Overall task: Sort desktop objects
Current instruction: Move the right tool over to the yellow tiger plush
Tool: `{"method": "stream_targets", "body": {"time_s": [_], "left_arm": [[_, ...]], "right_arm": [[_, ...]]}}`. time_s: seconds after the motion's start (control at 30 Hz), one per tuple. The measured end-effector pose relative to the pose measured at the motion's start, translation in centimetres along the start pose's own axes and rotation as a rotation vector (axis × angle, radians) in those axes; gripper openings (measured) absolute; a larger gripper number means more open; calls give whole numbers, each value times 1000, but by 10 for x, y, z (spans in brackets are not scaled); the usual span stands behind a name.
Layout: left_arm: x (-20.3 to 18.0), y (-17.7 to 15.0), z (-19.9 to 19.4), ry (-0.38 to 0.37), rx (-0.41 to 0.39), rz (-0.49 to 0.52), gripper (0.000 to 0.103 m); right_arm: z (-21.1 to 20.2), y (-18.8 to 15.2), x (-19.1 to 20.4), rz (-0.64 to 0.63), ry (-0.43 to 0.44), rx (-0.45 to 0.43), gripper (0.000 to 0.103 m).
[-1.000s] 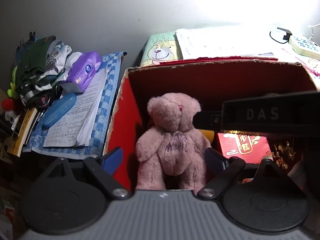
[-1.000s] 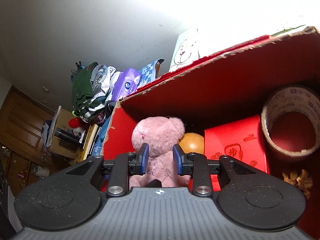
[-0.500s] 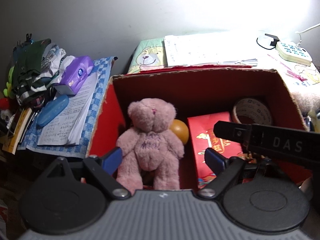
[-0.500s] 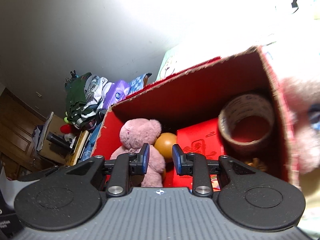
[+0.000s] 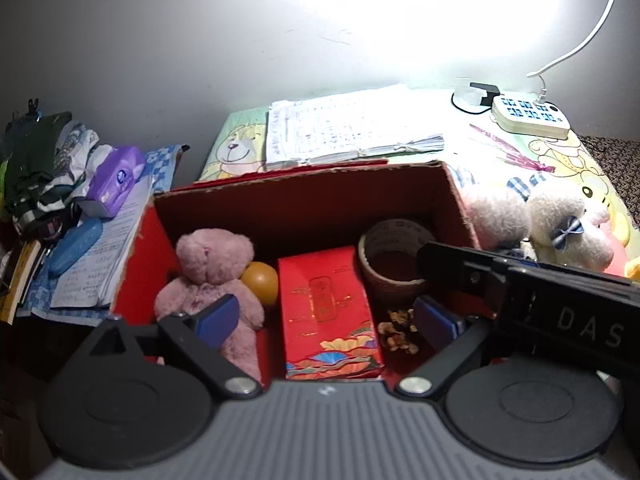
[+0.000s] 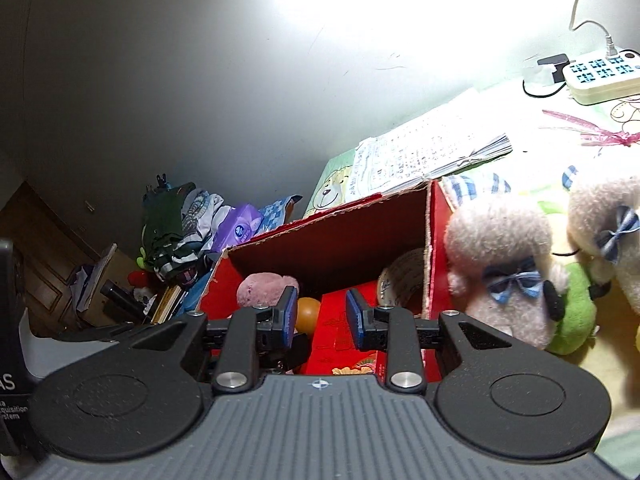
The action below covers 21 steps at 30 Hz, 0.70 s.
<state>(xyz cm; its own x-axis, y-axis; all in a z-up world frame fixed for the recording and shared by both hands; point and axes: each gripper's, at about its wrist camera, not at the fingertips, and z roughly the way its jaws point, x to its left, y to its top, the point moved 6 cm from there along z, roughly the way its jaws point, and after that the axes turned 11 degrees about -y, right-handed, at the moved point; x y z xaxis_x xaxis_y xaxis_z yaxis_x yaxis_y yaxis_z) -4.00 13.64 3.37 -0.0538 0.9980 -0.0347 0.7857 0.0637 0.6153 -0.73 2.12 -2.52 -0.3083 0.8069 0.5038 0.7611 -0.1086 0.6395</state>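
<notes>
Red cardboard box (image 5: 144,272) with pink teddy bear (image 5: 212,276) inside, left hand-held gripper (image 5: 326,320) wide, right hand-held gripper (image 6: 321,318) narrow, both empty.

power strip (image 5: 530,117), white cable (image 5: 580,40) — wall (image 5: 200,60)

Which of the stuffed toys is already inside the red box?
The pink teddy bear, sitting at the box's left end. The pale plush toys with blue bows lie outside, on the table to its right.
</notes>
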Motion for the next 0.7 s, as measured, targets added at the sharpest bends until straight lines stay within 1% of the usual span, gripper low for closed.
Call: {"method": "stream_targets", "body": {"time_s": [0.13,0.3,0.57,0.7], "left_arm": [[-26,3,-3,-15,-14,33,94],[-61,6,-4,-63,-29,66,94],[-118,7,5,-161,-34,114,91],[-146,7,13,-238,-23,127,90]], "right_arm": [[-18,4,-16,9,2,-28,31],[-40,8,-44,35,-7,-62,31],[-69,12,-101,92,-69,-96,31],[-81,15,-132,128,-114,-108,31]]}}
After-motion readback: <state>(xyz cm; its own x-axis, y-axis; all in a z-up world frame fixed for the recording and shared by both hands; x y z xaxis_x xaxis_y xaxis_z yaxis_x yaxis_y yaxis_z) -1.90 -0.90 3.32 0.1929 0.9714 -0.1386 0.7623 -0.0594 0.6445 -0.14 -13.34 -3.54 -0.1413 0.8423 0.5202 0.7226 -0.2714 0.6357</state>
